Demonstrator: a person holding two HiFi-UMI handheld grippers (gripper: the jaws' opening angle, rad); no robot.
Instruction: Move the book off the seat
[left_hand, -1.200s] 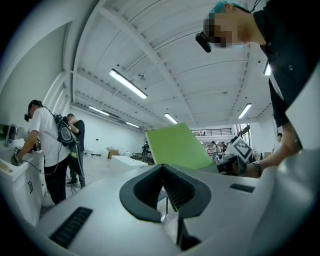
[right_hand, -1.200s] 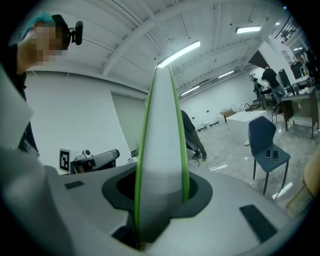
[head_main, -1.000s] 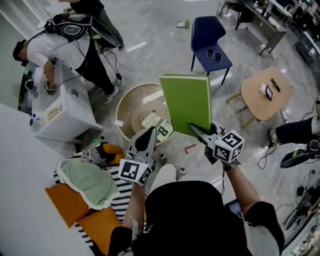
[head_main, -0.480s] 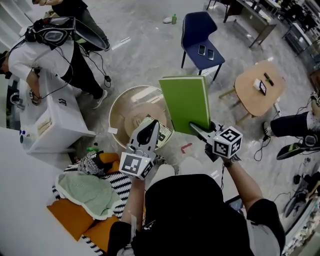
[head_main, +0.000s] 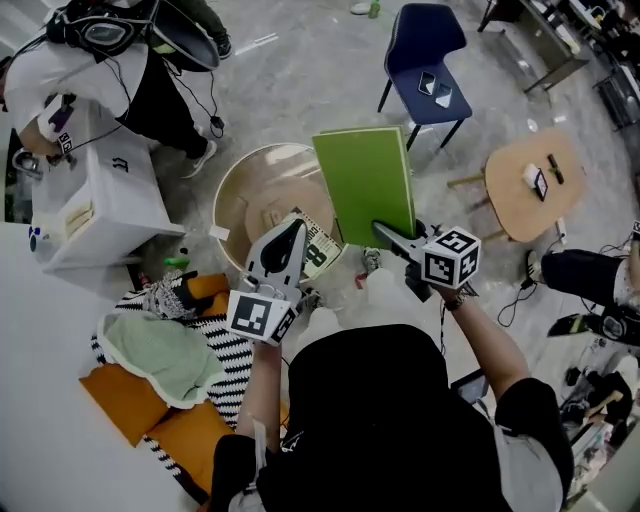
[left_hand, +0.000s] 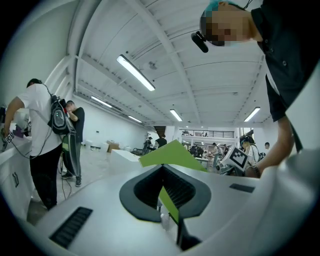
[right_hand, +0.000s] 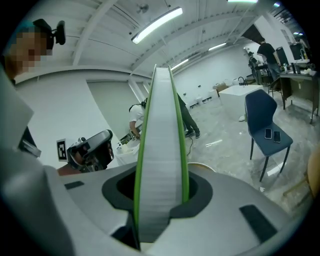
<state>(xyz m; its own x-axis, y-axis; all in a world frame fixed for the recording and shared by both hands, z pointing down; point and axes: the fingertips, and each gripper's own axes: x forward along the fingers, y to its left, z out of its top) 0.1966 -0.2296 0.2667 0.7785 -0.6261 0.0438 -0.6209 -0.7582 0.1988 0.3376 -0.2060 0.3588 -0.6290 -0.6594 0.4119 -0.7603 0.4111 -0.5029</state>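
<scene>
The green book (head_main: 366, 185) is pinched at its near edge by the right hand-held gripper (head_main: 382, 230); the left hand-held gripper (head_main: 292, 228) is pressed together, empty.

Round beige tub (head_main: 250, 195) on grey marble floor (head_main: 300, 90); magazine (head_main: 318, 245) at its near edge. White cabinet (head_main: 95, 205) left of tub, person in white shirt (head_main: 50, 60) bent over it. Round wooden table (head_main: 515, 200) right, phone (head_main: 541, 184) on top.

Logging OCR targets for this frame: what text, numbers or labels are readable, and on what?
"8": large numeral on the magazine on the round table.
Smaller print on that magazine: too blurred to read.
Dark mark on the white cabinet: too small to read.
No text shows on the green book.
</scene>
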